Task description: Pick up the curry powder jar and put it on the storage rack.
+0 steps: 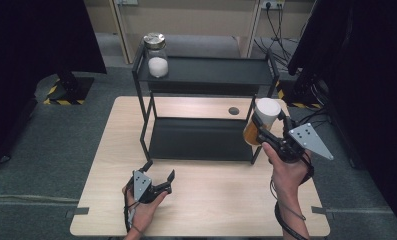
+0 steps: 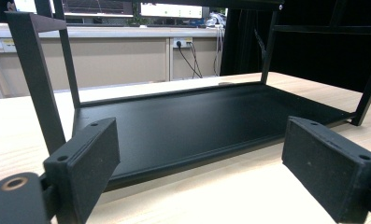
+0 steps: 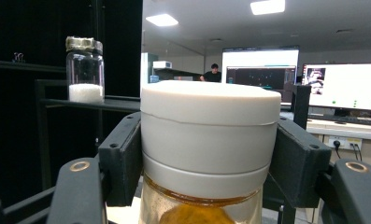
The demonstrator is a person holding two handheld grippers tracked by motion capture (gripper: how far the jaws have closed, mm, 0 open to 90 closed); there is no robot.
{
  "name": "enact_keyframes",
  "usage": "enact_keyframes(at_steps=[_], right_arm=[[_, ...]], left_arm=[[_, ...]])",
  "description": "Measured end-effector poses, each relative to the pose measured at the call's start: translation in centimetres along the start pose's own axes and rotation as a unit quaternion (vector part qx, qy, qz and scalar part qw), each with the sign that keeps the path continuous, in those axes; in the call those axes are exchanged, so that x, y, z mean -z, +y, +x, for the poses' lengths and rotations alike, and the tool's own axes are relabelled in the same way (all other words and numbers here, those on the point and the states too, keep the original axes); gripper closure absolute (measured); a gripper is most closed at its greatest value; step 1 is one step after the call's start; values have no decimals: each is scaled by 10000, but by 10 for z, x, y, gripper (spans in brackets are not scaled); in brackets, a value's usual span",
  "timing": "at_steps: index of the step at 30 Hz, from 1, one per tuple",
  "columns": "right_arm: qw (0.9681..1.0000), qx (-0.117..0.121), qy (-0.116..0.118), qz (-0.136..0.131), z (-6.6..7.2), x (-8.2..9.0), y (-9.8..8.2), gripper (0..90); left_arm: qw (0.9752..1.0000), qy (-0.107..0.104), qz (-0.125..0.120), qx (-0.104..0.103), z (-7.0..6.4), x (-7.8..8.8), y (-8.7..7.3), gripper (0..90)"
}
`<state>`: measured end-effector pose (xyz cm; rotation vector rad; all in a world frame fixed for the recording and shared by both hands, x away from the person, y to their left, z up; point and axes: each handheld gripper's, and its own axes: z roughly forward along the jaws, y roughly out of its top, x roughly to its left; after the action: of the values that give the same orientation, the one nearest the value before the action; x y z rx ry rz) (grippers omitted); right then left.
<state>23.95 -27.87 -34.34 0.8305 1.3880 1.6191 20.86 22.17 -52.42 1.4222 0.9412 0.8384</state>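
Observation:
A jar with a white lid and amber contents [image 1: 261,125] is held in the air just right of the black two-tier shelf [image 1: 206,80], with my right gripper [image 1: 262,131] shut on it below the lid. In the right gripper view the jar's white lid [image 3: 210,128] sits clamped between both pads. A glass jar of white powder with a metal lid [image 1: 156,55] stands on the top tier's left end, also visible as the glass jar [image 3: 84,70]. My left gripper [image 1: 159,170] rests open near the table's front, facing the lower tier [image 2: 188,126], nothing between its pads [image 2: 87,158].
The wooden table [image 1: 201,205] has free surface in front of the shelf. A round cable hole [image 1: 233,110] lies behind the lower tier. Dark curtains and a stand base [image 1: 66,92] flank the table. Monitors [image 3: 342,88] stand in the far background.

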Motion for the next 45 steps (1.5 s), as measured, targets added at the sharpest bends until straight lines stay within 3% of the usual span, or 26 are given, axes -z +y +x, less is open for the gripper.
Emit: enact_keyframes(at_steps=[45], right_arm=[[9998, -23, -145, -158, -5, -38, 38, 340]], left_arm=[[10000, -17, 12, 0, 1, 0, 0, 106]])
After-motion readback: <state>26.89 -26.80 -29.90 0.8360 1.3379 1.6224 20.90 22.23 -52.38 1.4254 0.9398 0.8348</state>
